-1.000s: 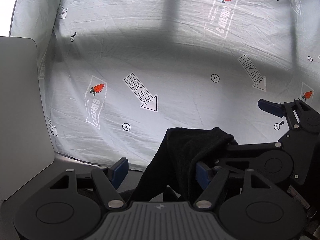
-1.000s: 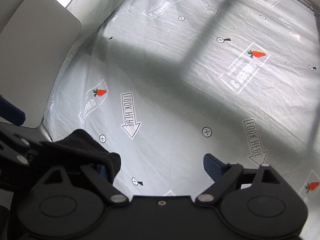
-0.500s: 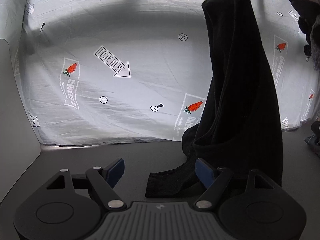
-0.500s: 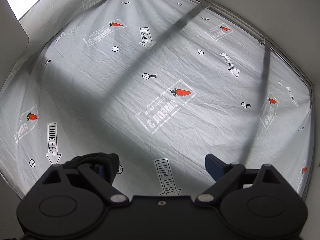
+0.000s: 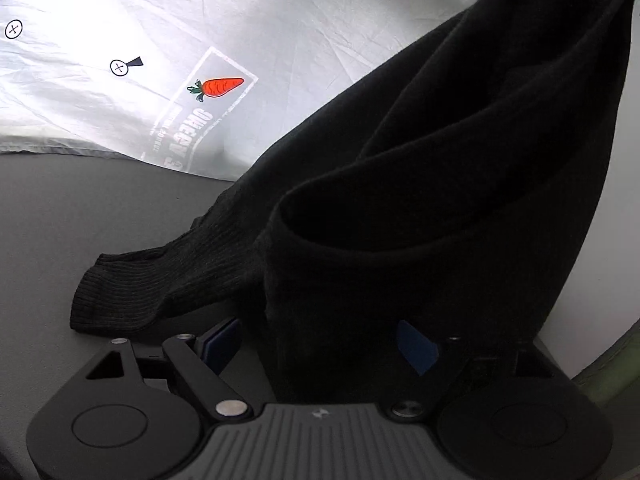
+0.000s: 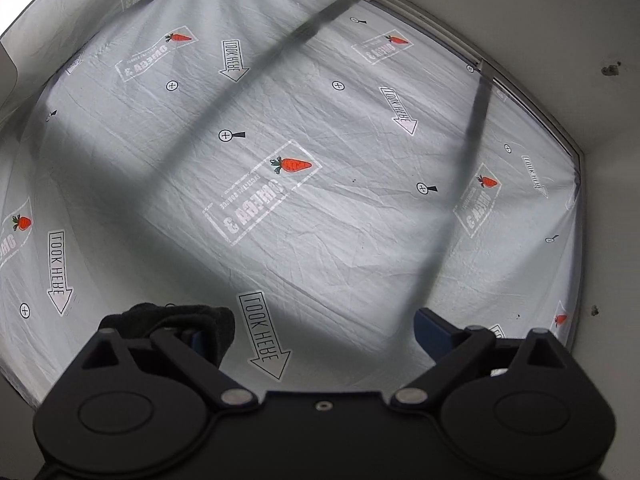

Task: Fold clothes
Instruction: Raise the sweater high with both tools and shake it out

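Note:
A black knit garment (image 5: 460,184) hangs down from the upper right in the left wrist view, its ribbed cuff (image 5: 120,292) lying on the dark grey surface. My left gripper (image 5: 320,344) is open, with the cloth draped between its blue-padded fingers (image 5: 416,346). In the right wrist view my right gripper (image 6: 312,332) stands wide open; a bunch of the black garment (image 6: 180,316) is hooked over its left finger, and the right finger (image 6: 434,330) is bare.
A pale sheet (image 6: 320,200) printed with carrots and "LOOK HERE" arrows covers the work surface, also in the left wrist view (image 5: 200,60). A dark grey band (image 5: 80,208) runs along its near edge. White walls (image 6: 560,40) border it on the right.
My left gripper has dropped low and close to the hanging garment, whose cuff now rests on the grey band. My right gripper has risen higher over the sheet with the cloth on its left finger.

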Demonstrator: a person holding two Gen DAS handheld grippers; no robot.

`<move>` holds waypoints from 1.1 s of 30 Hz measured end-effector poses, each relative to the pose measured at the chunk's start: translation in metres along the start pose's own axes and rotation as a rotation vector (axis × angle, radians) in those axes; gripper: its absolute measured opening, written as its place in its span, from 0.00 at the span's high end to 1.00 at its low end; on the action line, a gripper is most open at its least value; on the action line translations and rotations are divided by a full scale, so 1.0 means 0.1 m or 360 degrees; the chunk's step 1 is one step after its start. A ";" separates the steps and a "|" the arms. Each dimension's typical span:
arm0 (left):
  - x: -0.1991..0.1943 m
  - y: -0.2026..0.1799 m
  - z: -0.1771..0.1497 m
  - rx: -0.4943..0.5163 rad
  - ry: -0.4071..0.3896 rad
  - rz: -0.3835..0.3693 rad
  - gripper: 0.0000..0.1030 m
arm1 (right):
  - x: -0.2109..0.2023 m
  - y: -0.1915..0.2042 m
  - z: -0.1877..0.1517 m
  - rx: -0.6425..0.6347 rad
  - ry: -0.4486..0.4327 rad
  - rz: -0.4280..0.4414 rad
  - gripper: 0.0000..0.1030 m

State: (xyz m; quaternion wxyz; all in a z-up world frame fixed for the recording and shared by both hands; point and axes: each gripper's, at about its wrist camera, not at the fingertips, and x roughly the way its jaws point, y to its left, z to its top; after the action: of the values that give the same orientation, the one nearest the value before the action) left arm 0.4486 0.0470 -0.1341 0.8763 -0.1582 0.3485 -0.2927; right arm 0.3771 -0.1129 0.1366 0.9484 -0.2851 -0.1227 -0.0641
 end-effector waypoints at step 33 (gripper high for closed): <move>-3.60 -2.55 -0.28 0.0607 -0.1701 0.1044 0.92 | -2.41 -1.75 0.91 0.0311 -0.0140 -0.0415 0.00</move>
State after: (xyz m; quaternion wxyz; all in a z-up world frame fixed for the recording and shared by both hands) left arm 0.1152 0.0707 0.1561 0.9852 -0.0091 -0.1630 0.0520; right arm 0.0940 -0.1946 0.2370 0.9490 -0.1757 -0.2058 -0.1618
